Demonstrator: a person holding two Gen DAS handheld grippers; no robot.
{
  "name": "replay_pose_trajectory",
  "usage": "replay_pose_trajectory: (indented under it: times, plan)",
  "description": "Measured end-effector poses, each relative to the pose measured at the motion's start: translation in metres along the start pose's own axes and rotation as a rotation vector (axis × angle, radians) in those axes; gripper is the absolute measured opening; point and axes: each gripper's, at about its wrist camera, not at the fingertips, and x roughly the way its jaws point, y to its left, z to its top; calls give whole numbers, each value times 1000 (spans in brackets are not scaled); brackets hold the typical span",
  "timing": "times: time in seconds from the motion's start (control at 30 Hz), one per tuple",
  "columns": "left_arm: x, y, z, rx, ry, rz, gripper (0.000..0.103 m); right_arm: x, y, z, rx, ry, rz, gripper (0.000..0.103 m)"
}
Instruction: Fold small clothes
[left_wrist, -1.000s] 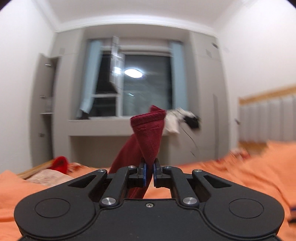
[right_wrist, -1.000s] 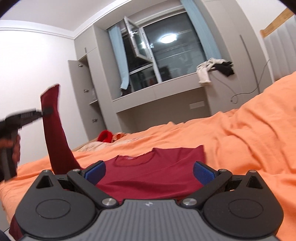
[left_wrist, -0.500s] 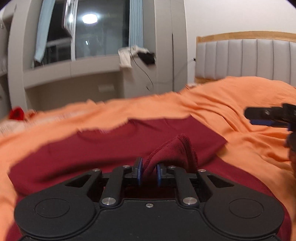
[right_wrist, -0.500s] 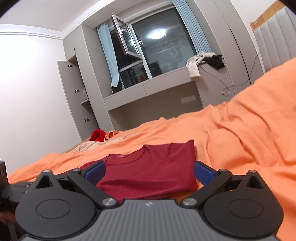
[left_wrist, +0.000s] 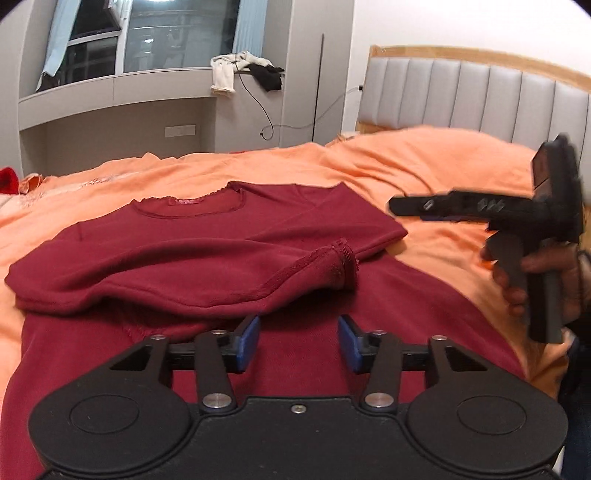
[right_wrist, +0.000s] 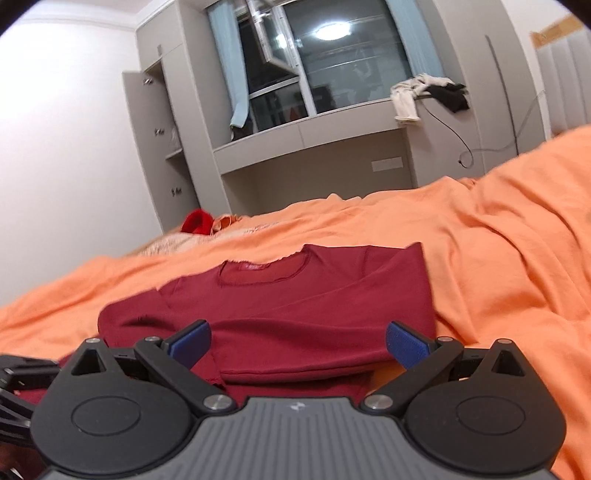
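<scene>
The red shirt (left_wrist: 229, 258) lies flat on the orange bed (left_wrist: 424, 173), both sleeves now folded across its chest, so by my reading the sleeve folds are done and the body still wants folding up. A second ago the left claw (left_wrist: 298, 341) held the left sleeve (left_wrist: 207, 273) pinched high in the air; now that sleeve lies across the chest, cuff just ahead of the claw, whose jaws are opening with nothing between them. The right claw (right_wrist: 298, 345) stays spread and empty over the shirt's right side.
</scene>
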Motion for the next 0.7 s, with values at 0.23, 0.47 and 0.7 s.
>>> replay_pose_trajectory:
  times: [0.23, 0.47, 0.7]
  plan:
    - [-33, 28, 0, -125, -114, 140, 79, 32, 43, 2, -205, 69, 39, 103]
    - [-44, 91, 14, -330, -129, 461, 92, 44, 88, -41, -579, 193, -12, 103]
    - [-27, 177, 38, -389, -131, 632, 92, 44, 80, -43, -509, 190, 20, 103]
